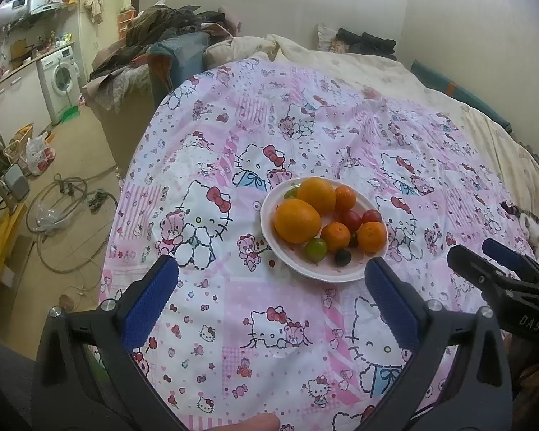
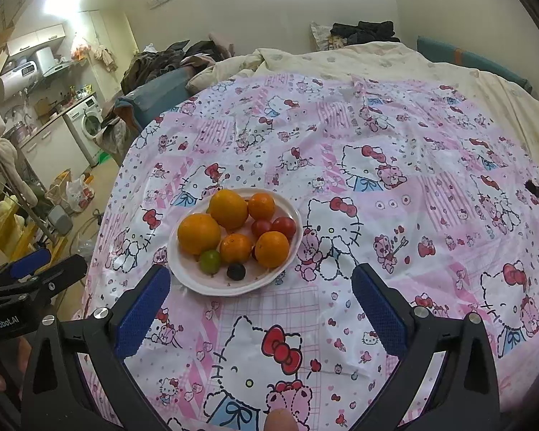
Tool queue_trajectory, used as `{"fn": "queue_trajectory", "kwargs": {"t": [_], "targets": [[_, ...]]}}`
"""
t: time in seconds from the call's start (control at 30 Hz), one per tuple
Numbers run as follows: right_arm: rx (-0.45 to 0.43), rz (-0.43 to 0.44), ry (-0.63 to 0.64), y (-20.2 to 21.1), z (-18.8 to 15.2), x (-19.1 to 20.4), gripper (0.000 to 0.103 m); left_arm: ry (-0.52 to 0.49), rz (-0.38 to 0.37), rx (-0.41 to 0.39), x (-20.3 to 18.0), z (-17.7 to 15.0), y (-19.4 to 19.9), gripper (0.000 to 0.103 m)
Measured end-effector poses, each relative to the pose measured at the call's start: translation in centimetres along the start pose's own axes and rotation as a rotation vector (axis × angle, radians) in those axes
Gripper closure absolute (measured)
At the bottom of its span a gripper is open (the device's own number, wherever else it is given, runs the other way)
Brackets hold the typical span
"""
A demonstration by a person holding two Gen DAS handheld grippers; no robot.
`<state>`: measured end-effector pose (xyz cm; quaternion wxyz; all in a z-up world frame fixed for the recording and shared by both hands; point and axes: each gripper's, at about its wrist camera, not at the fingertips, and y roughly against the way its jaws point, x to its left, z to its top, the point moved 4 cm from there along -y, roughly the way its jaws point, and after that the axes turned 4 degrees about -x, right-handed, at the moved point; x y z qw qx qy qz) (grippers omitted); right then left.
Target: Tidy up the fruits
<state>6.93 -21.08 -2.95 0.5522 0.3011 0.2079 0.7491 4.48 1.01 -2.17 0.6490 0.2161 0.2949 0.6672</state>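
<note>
A white plate rests on a pink cartoon-cat sheet. It holds two large oranges, three small tangerines, two red tomatoes, a green lime-like fruit and a dark plum-like fruit. My left gripper stands open just short of the plate's near rim. My right gripper is open too, the plate ahead of its left finger. Both hold nothing.
The sheet covers a bed with a cream duvet behind. A cat lies at the right edge. Left of the bed are a clothes pile, a washing machine, hoses and bags on the floor.
</note>
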Motion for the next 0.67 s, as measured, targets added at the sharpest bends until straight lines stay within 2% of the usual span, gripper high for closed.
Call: {"fn": "queue_trajectory", "kwargs": {"t": [0.67], "targets": [[0.004, -0.001, 0.003, 0.02, 0.0, 0.08, 0.0, 0.012, 0.009, 0.015, 0.39, -0.28, -0.08, 0.0]]}}
